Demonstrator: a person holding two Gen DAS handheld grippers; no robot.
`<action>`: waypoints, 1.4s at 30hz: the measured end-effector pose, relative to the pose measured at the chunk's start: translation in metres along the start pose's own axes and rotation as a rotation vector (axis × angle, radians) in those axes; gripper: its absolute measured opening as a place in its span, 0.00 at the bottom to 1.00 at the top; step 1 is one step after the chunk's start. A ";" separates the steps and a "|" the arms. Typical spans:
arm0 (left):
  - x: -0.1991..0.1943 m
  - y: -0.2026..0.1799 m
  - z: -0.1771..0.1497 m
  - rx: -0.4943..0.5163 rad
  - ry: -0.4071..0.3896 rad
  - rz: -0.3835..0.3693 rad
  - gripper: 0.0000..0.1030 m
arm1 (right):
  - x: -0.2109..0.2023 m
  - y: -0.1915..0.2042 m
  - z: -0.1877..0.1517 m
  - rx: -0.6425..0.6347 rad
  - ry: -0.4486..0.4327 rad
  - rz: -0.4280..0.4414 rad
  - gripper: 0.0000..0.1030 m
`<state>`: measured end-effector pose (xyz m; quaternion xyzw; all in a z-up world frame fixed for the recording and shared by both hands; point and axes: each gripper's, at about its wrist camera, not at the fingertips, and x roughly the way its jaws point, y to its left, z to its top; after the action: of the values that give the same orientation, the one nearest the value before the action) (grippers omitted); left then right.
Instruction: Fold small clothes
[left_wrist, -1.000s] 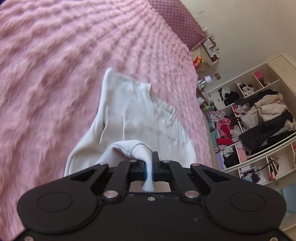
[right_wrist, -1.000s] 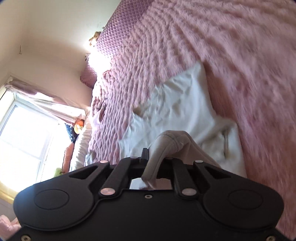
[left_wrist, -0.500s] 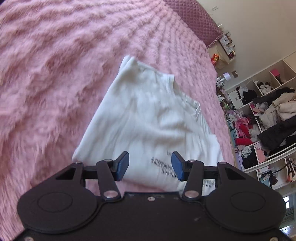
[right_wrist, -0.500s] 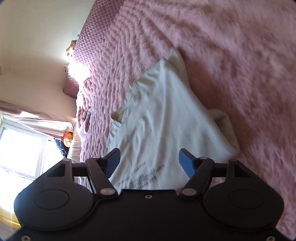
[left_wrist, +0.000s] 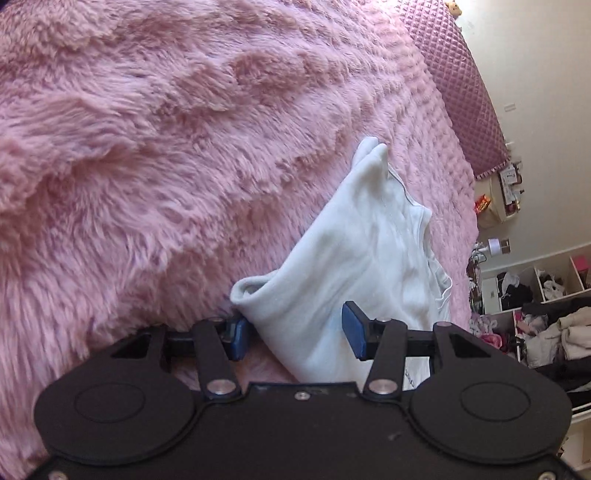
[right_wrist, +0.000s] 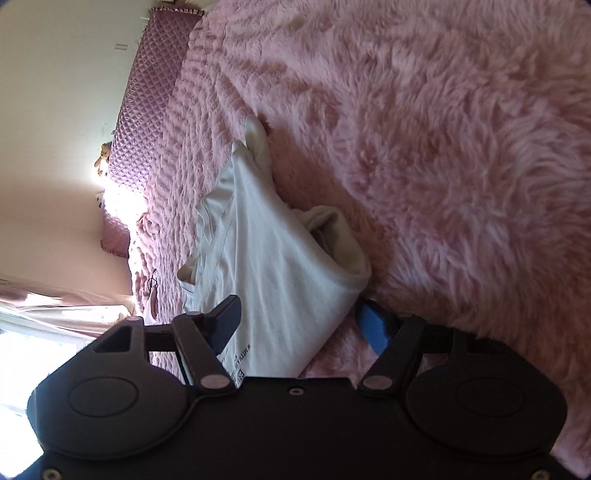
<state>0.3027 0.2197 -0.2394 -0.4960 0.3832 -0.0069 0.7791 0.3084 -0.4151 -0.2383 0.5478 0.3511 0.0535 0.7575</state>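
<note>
A small white garment (left_wrist: 354, 266) lies folded on the fluffy pink blanket (left_wrist: 155, 155); small black print shows at its near edge. My left gripper (left_wrist: 295, 332) is open, its blue pads astride the garment's near left corner, holding nothing. In the right wrist view the same white garment (right_wrist: 273, 266) lies ahead, with a sleeve fold at its right side. My right gripper (right_wrist: 299, 325) is open, its jaws astride the garment's near right corner, holding nothing.
A quilted mauve headboard (left_wrist: 458, 81) stands at the far end of the bed. White shelves (left_wrist: 546, 317) stuffed with clothes are at the right of the left wrist view. A bright window (right_wrist: 44, 325) shows at the left of the right wrist view.
A second ago both grippers were shut on the garment's edge. They opened, let it drop folded onto the blanket, and have since moved down to its near corners.
</note>
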 end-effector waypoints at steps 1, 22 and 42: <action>0.001 -0.001 0.000 0.000 -0.005 0.000 0.46 | 0.002 0.000 0.000 0.009 -0.009 -0.003 0.69; -0.086 -0.078 -0.002 0.156 -0.002 -0.015 0.01 | -0.070 0.056 -0.031 -0.054 -0.052 0.041 0.10; -0.143 0.043 -0.110 0.372 0.159 0.217 0.28 | -0.164 -0.056 -0.096 -0.293 0.031 -0.202 0.23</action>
<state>0.1189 0.2130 -0.2122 -0.2976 0.4864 -0.0327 0.8208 0.1116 -0.4377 -0.2240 0.3926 0.4043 0.0360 0.8253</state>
